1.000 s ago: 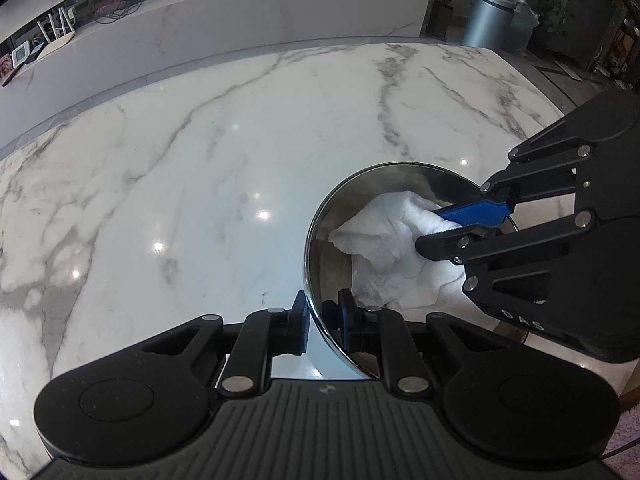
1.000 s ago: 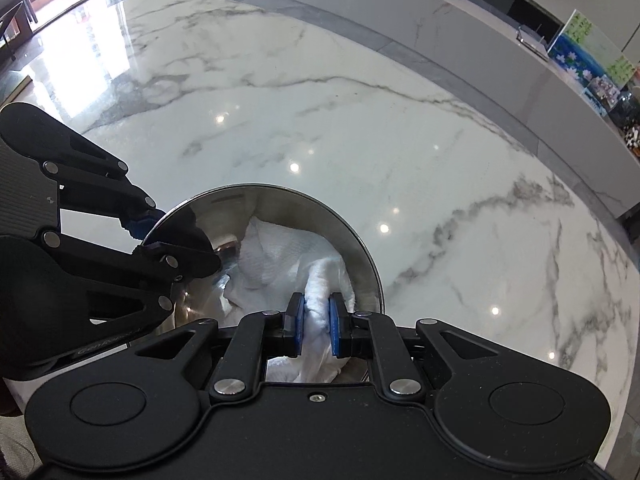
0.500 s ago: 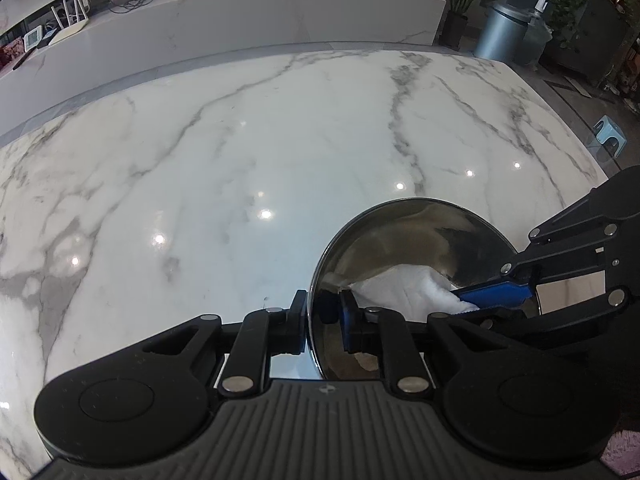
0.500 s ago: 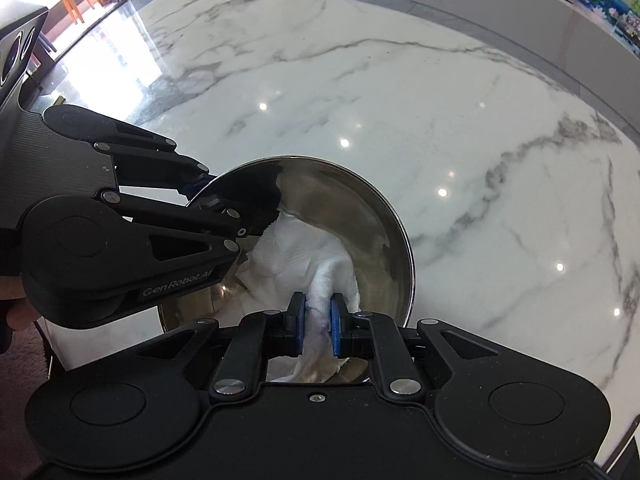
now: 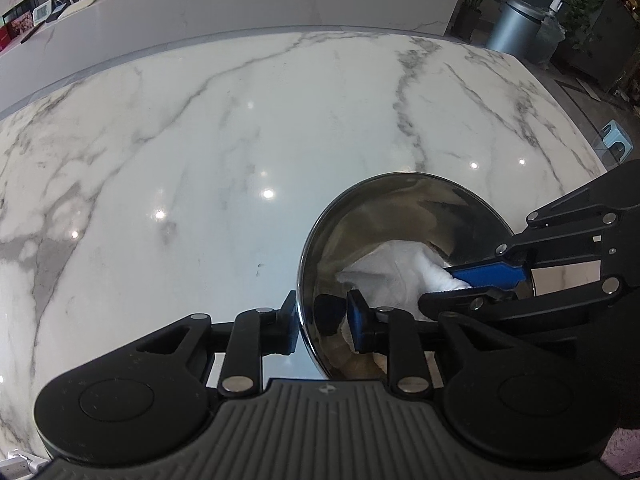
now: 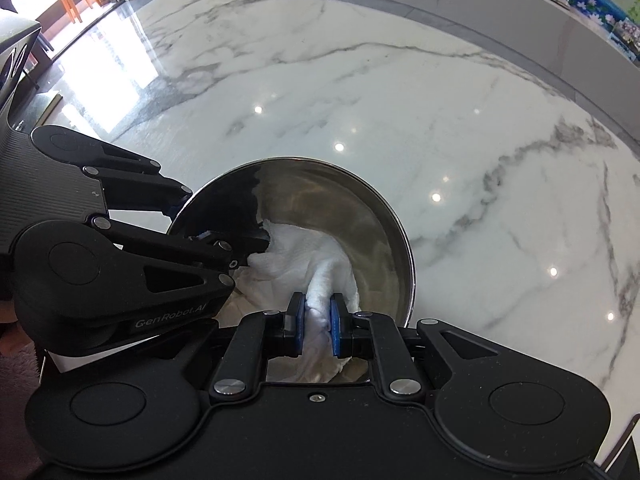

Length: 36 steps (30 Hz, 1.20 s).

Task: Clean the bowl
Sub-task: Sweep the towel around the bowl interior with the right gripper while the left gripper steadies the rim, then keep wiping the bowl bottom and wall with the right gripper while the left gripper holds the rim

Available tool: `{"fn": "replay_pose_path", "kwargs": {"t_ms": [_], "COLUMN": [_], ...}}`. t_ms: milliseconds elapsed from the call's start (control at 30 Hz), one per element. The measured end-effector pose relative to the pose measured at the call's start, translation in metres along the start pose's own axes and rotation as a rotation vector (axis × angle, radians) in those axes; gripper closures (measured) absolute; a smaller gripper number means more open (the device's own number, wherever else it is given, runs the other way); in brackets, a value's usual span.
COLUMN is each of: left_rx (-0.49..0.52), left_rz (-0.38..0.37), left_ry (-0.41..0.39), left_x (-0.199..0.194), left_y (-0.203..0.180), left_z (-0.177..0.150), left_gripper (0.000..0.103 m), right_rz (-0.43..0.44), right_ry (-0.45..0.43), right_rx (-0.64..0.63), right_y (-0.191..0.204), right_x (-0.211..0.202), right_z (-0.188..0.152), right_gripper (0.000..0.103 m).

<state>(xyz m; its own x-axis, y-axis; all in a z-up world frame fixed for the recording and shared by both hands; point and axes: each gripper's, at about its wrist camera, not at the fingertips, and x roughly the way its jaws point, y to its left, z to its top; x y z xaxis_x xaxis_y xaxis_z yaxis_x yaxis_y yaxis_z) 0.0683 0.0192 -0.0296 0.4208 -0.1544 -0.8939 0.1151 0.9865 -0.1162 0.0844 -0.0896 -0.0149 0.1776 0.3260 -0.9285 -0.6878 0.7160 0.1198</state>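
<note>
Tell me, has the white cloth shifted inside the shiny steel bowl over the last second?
Yes. In the left wrist view the white cloth has slid from the middle of the shiny steel bowl toward its near rim, pinched by the right hand-held gripper.

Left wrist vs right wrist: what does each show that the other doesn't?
Left wrist only: the left tongs clamping the bowl's near rim, one finger outside and one inside; a grey bin and plants beyond the table.

Right wrist only: the cloth pinched between the right tongs; a sunlit doorway with orange stools at the far left.

Both: the steel bowl with the white cloth inside, on the marble table, and the opposite tongs reaching in from the side.
</note>
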Motion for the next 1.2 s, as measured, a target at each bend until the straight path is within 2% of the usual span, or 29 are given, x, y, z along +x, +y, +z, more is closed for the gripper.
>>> {"fn": "replay_pose_path", "kwargs": {"t_ms": [133,267,400,533,600,933,1200], "left_rx": [0.019,0.052,0.074,0.081,0.083,0.062,0.045], "left_rz": [-0.012,-0.022,-0.018,-0.019,-0.020,-0.023,-0.020], "left_ry": [-0.004,-0.009,-0.012,-0.013,-0.013,-0.035,-0.052], "left_x": [0.000,-0.001,-0.001,-0.002,-0.002,-0.002,0.000], "left_y": [0.000,-0.005,-0.009,-0.009,-0.009,-0.003,-0.002], "left_z": [0.000,-0.001,-0.001,0.000,0.000,0.003,0.007], "left_gripper": [0.082,0.083,0.083,0.083,0.083,0.085,0.088], "right_rz": [-0.024,-0.100,-0.166,-0.179,-0.187,-0.178,-0.085], "right_ry": [-0.001,-0.012,-0.063,-0.127,-0.113,-0.060,-0.015], "right_rx": [-0.024,-0.067,-0.093,-0.105,-0.110,-0.081,-0.042], "right_y": [0.001,0.003,0.002,0.002,-0.001,-0.006,-0.003], "right_x": [-0.001,-0.002,-0.011,-0.023,-0.020,-0.006,-0.003], "right_z": [0.002,0.005,0.010,0.016,0.017,0.006,0.000], "right_gripper": [0.093,0.093,0.093,0.092,0.092,0.093,0.091]}}
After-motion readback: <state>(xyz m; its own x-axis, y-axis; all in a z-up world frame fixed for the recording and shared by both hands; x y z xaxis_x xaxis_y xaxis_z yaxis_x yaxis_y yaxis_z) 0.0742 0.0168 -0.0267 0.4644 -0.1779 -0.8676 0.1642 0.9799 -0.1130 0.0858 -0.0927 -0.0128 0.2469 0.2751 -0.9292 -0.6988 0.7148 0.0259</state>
